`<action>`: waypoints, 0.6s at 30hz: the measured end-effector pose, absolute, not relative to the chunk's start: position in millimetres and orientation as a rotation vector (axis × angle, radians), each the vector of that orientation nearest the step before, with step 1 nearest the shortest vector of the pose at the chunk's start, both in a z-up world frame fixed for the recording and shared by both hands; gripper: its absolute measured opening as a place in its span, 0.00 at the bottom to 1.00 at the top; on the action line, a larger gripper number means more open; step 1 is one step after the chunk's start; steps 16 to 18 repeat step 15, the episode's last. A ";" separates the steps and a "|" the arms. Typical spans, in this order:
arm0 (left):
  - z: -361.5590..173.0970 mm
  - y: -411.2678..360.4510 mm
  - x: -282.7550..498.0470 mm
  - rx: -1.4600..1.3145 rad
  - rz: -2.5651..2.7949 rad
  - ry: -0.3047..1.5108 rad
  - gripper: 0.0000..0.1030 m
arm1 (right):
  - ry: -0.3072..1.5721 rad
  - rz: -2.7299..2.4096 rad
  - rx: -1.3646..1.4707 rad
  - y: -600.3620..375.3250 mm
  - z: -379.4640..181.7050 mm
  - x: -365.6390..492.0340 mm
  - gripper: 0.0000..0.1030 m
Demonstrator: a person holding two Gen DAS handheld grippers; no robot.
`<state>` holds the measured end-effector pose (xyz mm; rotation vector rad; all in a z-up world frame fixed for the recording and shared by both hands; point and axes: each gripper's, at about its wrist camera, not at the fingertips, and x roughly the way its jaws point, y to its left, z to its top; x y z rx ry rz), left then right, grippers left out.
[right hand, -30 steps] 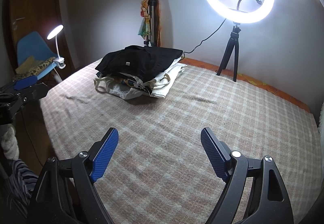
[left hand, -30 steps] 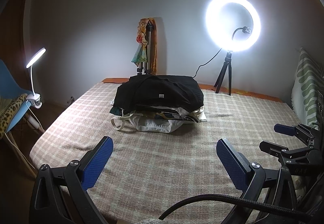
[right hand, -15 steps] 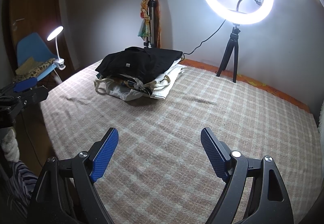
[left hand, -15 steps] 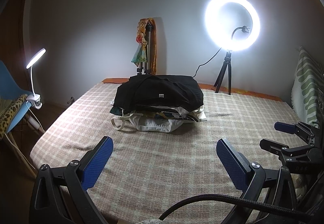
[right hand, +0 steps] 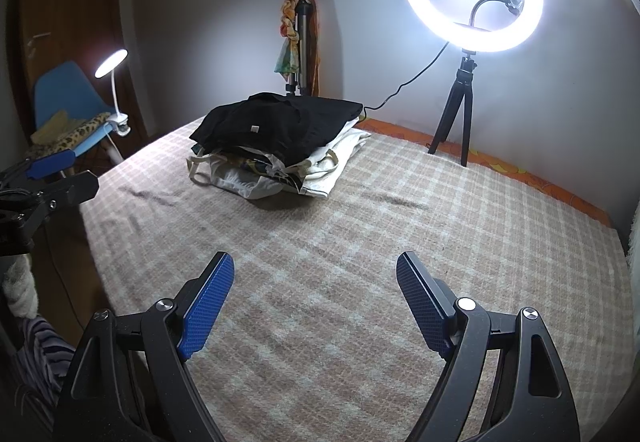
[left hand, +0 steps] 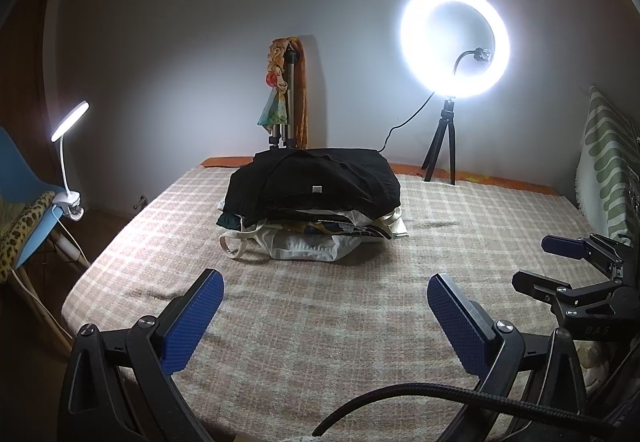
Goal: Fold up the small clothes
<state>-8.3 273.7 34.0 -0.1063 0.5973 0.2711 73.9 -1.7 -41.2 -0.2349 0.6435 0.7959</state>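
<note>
A stack of small clothes (left hand: pixel 312 214), topped by a folded black garment (left hand: pixel 316 182) over white and patterned pieces, is seen lying towards the far side of a bed covered by a pink-and-cream checked blanket (left hand: pixel 320 322). The left gripper (left hand: pixel 324 318) and the right gripper (right hand: pixel 316 302) are both held low over the bare near part of the blanket, well apart from the stack, with jaws spread wide and nothing between the blue pads. The scene fits either a pile waiting to be folded or a finished pile laid aside; which of the two cannot be settled, so no particular move is indicated.
</note>
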 end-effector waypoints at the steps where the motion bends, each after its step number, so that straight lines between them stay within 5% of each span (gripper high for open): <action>1: 34.1 273.5 -8.1 -0.102 0.270 0.595 1.00 | 0.643 0.796 -0.236 -1.2 -41.3 73.8 0.81; 18: 33.9 273.4 -8.4 -0.103 0.268 0.601 1.00 | 0.638 0.795 -0.242 0.6 -42.6 70.9 0.81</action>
